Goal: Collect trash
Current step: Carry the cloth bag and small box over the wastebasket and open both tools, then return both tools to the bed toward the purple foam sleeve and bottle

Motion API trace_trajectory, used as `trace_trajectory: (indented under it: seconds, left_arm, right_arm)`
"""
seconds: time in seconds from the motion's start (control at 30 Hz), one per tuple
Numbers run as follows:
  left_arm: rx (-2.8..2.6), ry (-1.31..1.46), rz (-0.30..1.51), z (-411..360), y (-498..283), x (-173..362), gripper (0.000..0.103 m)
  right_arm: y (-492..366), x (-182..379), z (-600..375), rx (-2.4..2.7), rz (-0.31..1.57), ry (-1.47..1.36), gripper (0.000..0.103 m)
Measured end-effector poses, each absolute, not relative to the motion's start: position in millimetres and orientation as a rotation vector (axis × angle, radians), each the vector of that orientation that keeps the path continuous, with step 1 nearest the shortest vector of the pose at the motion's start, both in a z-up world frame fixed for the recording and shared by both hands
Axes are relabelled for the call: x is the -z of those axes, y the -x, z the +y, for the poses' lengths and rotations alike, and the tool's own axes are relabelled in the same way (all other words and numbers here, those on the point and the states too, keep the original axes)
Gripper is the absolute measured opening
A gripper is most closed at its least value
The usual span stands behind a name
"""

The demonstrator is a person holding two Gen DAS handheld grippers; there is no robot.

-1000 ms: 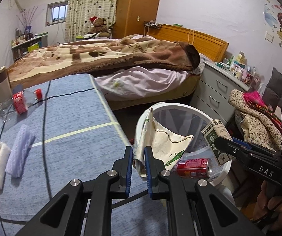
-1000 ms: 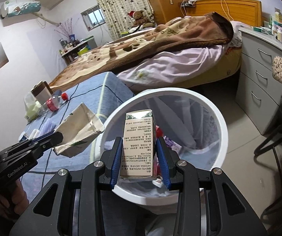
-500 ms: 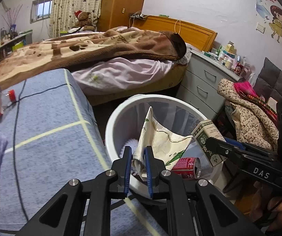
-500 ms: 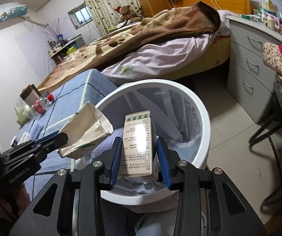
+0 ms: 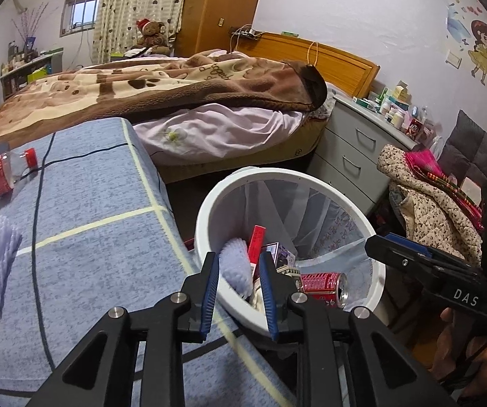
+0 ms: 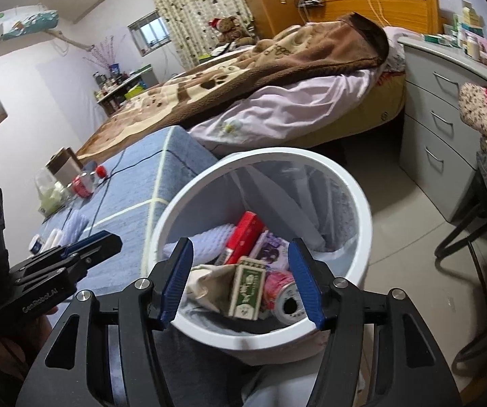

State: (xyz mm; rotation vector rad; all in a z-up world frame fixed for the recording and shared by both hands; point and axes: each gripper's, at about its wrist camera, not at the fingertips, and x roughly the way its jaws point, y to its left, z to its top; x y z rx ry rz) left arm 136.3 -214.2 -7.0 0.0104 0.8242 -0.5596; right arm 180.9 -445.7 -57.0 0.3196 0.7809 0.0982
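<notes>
Carton [image 6: 247, 291] and paper bag [image 6: 209, 279] lie in bin [image 6: 362, 237], beside red can [image 6: 282, 293]. My right gripper [image 6: 241, 279] just opened, jaws wide, nothing between, above bin. My left gripper [image 5: 238, 293] just opened slightly, empty, at bin rim. Blue table [image 5: 90, 220] left of bin; bed [image 5: 175, 84] behind.

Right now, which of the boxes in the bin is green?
The carton at the front of the bin, leaning beside the red can. The slim box behind it is red, and the one alongside is purple.
</notes>
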Motion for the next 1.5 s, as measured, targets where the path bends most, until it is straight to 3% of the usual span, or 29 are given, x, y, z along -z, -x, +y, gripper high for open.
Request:
trace_trajectory:
  seconds: [1.5]
  left_arm:
    - [0.2,0.105,0.748,-26,-81,-11,0.024]
  right_arm:
    - [-184,26,-305,-0.419,0.787,-0.138,0.06]
